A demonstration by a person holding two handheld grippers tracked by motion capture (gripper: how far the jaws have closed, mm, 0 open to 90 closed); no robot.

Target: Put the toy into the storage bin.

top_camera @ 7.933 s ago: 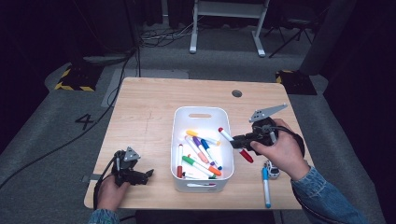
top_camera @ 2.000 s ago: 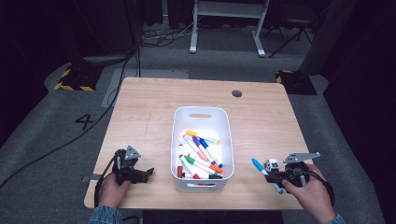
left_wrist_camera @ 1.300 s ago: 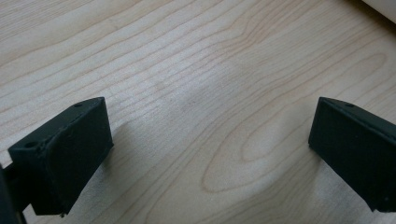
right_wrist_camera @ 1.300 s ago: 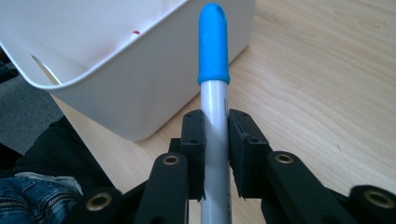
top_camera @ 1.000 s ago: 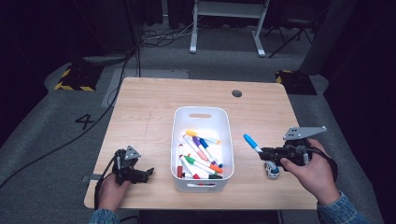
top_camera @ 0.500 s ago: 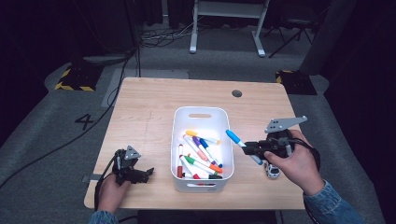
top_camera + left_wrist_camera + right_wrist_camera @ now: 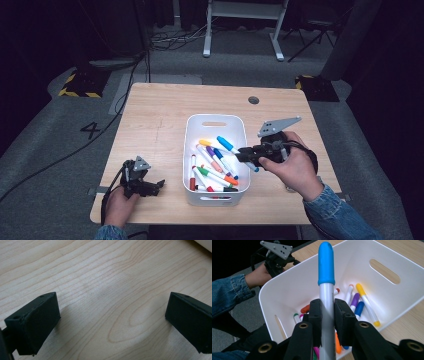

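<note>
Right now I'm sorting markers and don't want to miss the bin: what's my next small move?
Probably open the right gripper and drop the blue marker. It is clamped between the pads, and it already hangs over the bin, above the other markers.

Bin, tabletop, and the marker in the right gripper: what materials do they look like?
White bin: likely moulded plastic, smooth with a slight sheen, rounded corners, cut-out handle slot. Table: pale wood or wood-look laminate, matt, clear grain lines. Blue-capped marker: plastic by the look, glossy white barrel, satin blue cap.
</note>
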